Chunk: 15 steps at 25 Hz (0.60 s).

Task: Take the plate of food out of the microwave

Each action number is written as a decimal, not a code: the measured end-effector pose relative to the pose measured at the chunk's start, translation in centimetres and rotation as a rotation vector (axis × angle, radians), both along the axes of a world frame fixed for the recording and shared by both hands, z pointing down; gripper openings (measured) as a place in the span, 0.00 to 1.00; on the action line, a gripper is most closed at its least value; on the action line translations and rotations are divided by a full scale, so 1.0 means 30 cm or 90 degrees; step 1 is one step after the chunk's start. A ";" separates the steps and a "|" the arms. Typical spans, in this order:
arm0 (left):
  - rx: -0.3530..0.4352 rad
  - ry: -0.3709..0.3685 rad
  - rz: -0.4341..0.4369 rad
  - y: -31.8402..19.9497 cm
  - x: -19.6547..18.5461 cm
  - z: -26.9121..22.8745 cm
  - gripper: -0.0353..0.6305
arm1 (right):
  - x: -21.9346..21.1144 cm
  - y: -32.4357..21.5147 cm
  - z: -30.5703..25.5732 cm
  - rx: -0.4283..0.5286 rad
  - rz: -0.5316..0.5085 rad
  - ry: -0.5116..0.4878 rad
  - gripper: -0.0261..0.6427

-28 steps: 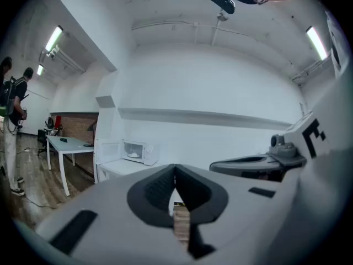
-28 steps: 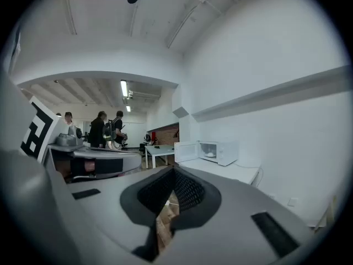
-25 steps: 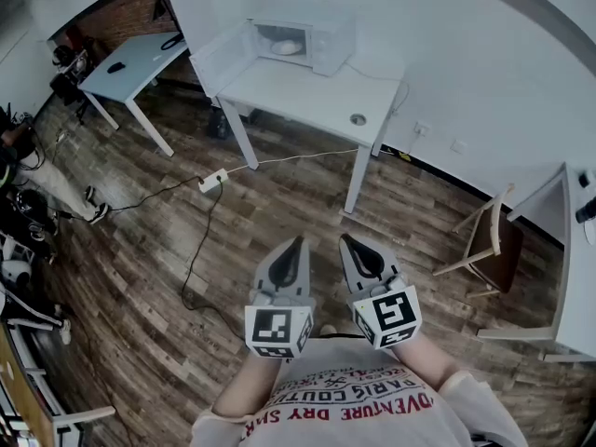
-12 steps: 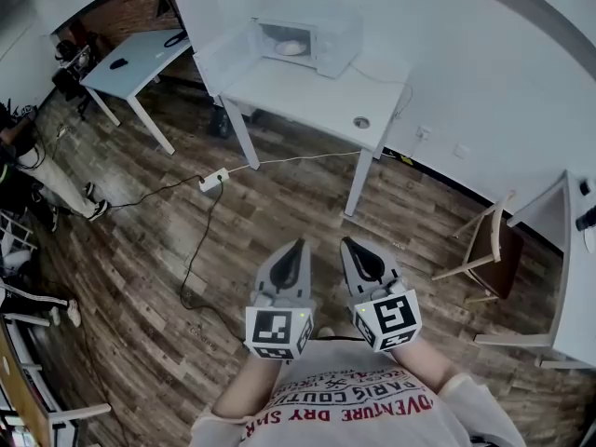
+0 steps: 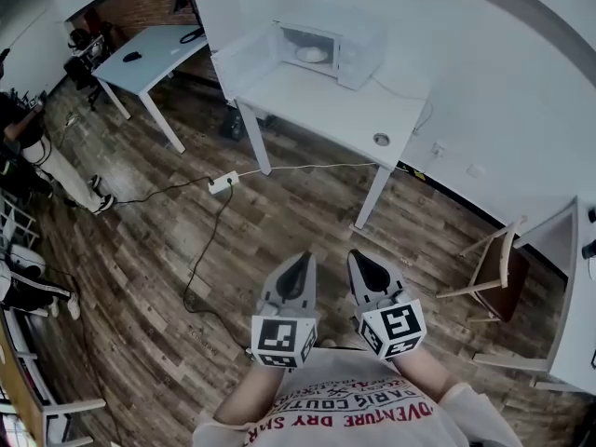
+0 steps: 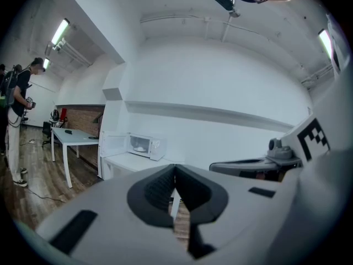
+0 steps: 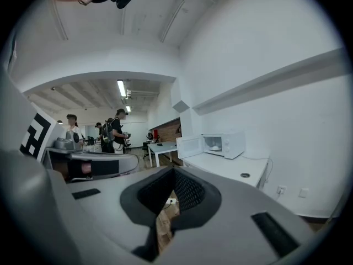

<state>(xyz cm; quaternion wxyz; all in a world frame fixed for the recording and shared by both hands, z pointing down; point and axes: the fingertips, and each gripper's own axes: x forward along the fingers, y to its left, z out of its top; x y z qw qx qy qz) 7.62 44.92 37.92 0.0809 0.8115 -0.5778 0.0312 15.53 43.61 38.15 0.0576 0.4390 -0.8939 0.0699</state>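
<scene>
Wooden floor [image 5: 140, 250] separates the person from the white table [image 5: 326, 101]. On it the open microwave [image 5: 358, 49] holds the plate of food [image 5: 311, 54], straight ahead, well apart from left gripper [image 5: 303, 259] and right gripper [image 5: 357, 255], both closed, empty, roughly equally near.

A white table [image 5: 317, 101] stands by the wall. A microwave [image 5: 358, 49] sits at its back edge, with its door [image 5: 247, 59] swung open to the left. A plate of food [image 5: 312, 54] is inside. Far from the table, the left gripper [image 5: 304, 259] and the right gripper [image 5: 357, 257] are side by side over the wood floor [image 5: 140, 250]. Their jaws are together and hold nothing. A chair [image 5: 494, 268] stands at the right.
</scene>
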 end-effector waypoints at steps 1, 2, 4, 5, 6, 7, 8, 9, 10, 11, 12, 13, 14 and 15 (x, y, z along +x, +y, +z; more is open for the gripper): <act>-0.002 0.002 -0.002 -0.024 -0.018 0.006 0.06 | -0.016 -0.024 0.007 -0.003 -0.002 0.000 0.05; -0.002 0.004 -0.004 -0.052 -0.036 0.010 0.06 | -0.033 -0.049 0.013 -0.006 -0.003 0.001 0.05; -0.002 0.007 -0.001 -0.116 -0.080 0.020 0.06 | -0.076 -0.109 0.023 -0.007 -0.003 0.004 0.05; -0.003 0.008 0.002 -0.152 -0.107 0.024 0.06 | -0.104 -0.143 0.026 -0.006 -0.001 0.006 0.05; -0.003 0.009 0.007 -0.191 -0.138 0.028 0.06 | -0.136 -0.180 0.027 -0.004 0.001 0.008 0.05; -0.004 0.011 0.013 -0.232 -0.170 0.029 0.06 | -0.170 -0.218 0.026 -0.003 0.004 0.010 0.05; -0.004 0.013 0.019 -0.275 -0.204 0.027 0.06 | -0.204 -0.259 0.025 -0.003 0.009 0.013 0.05; -0.004 0.013 0.025 -0.322 -0.239 0.022 0.06 | -0.237 -0.302 0.022 -0.002 0.013 0.015 0.05; -0.003 0.013 0.031 -0.372 -0.275 0.014 0.06 | -0.271 -0.347 0.018 -0.002 0.018 0.018 0.05; -0.001 0.011 0.037 -0.424 -0.311 0.006 0.06 | -0.306 -0.395 0.012 -0.002 0.023 0.021 0.05; 0.001 0.007 0.045 -0.477 -0.346 -0.003 0.06 | -0.341 -0.444 0.004 -0.003 0.029 0.024 0.05; 0.002 0.003 0.054 -0.529 -0.381 -0.012 0.06 | -0.374 -0.492 -0.005 -0.004 0.035 0.026 0.05; 0.003 0.000 0.063 -0.579 -0.413 -0.022 0.06 | -0.404 -0.539 -0.014 -0.004 0.042 0.027 0.05; 0.004 -0.003 0.073 -0.626 -0.443 -0.033 0.06 | -0.433 -0.584 -0.026 -0.004 0.049 0.025 0.05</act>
